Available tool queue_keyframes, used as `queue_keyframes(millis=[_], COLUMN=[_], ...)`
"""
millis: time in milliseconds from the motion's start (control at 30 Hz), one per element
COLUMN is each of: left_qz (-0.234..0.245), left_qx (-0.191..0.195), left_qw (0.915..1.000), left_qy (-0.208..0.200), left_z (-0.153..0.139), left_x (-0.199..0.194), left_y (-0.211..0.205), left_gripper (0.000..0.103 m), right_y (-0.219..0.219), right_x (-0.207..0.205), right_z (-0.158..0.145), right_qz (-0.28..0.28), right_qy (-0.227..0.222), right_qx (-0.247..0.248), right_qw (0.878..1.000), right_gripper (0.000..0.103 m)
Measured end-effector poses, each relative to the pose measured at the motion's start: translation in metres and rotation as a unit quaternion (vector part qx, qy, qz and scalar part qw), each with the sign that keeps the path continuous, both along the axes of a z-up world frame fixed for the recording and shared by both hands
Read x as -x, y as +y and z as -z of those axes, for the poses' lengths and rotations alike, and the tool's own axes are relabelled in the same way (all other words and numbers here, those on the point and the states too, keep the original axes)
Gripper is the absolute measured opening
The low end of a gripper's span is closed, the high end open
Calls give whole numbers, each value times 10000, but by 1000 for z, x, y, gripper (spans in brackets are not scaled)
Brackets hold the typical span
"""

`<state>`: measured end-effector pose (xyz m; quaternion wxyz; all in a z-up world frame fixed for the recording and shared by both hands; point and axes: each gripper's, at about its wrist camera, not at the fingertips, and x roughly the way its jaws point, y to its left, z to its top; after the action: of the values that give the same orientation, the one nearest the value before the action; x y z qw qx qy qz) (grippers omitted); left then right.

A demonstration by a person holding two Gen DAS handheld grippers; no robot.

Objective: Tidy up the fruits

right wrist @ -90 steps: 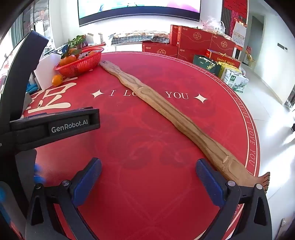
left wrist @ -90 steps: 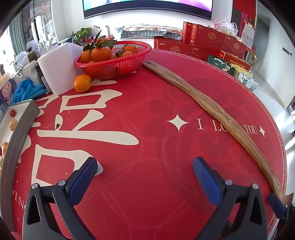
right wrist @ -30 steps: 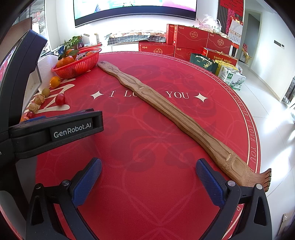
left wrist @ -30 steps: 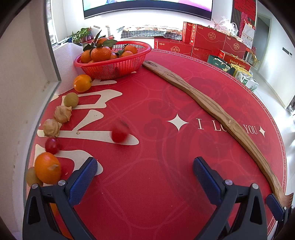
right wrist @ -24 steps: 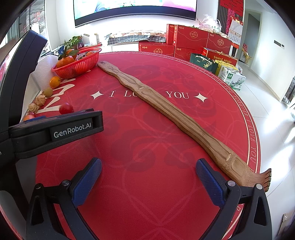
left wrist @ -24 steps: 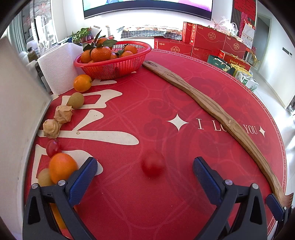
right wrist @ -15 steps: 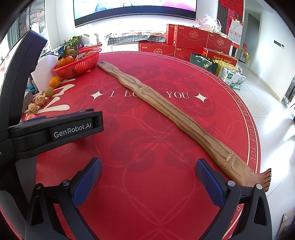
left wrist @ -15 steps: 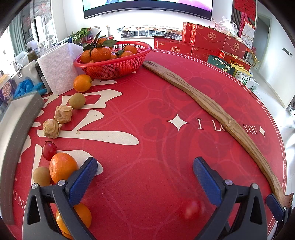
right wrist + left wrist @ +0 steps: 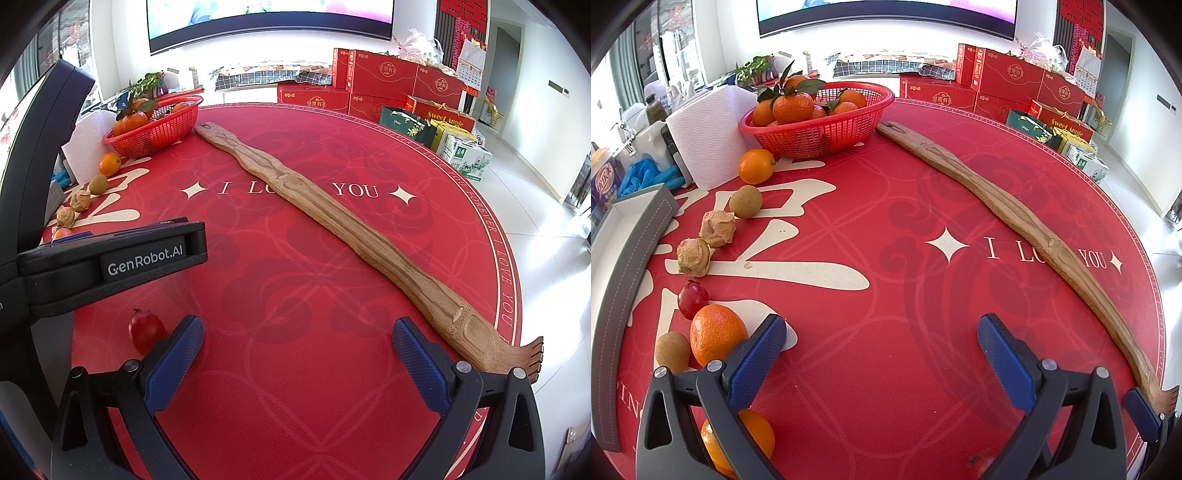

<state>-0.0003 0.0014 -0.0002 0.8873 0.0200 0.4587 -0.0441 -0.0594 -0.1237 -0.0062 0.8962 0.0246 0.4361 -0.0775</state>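
Observation:
Loose fruit lies along the left of the red round table. In the left wrist view I see an orange (image 9: 718, 338), a small red fruit (image 9: 692, 294), two brown kiwis (image 9: 745, 201) (image 9: 672, 352), two papery husked fruits (image 9: 717, 229) (image 9: 693, 257), an orange (image 9: 756, 166) by the basket and another orange (image 9: 753, 439) under my left finger. My left gripper (image 9: 881, 360) is open and empty. My right gripper (image 9: 297, 356) is open and empty; a red fruit (image 9: 146, 331) lies just left of its left finger.
A red basket (image 9: 816, 134) of oranges stands at the back left beside a white paper roll (image 9: 705, 136). A grey tray (image 9: 628, 254) lies along the left edge. A long wooden stick (image 9: 332, 236) crosses the table diagonally. Red boxes (image 9: 388, 86) stand behind the table.
Fruit was tipped from the grey tray onto the table. One red fruit rolled across toward the front and now rests by my right gripper. Both grippers stayed still and open.

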Motion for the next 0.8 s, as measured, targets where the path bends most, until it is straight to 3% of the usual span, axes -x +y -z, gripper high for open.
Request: queue_keyframes(millis=[600, 700, 800], left_qz=[125, 212, 287], left_qx=[-49, -225, -64], left_qw=[9999, 9994, 9995], left_qy=[46, 137, -139], left_z=[-1, -11, -35], left_x=[1, 8, 26], left_y=[0, 5, 21], left_gripper=[103, 103, 103], right_y=[0, 0, 0], right_x=[0, 0, 0], right_z=[0, 0, 0], right_qz=[1, 2, 3], right_qy=[-4, -4, -5], right_qx=[1, 0, 0], right_qw=[10000, 10000, 10000], right_gripper=[102, 102, 102])
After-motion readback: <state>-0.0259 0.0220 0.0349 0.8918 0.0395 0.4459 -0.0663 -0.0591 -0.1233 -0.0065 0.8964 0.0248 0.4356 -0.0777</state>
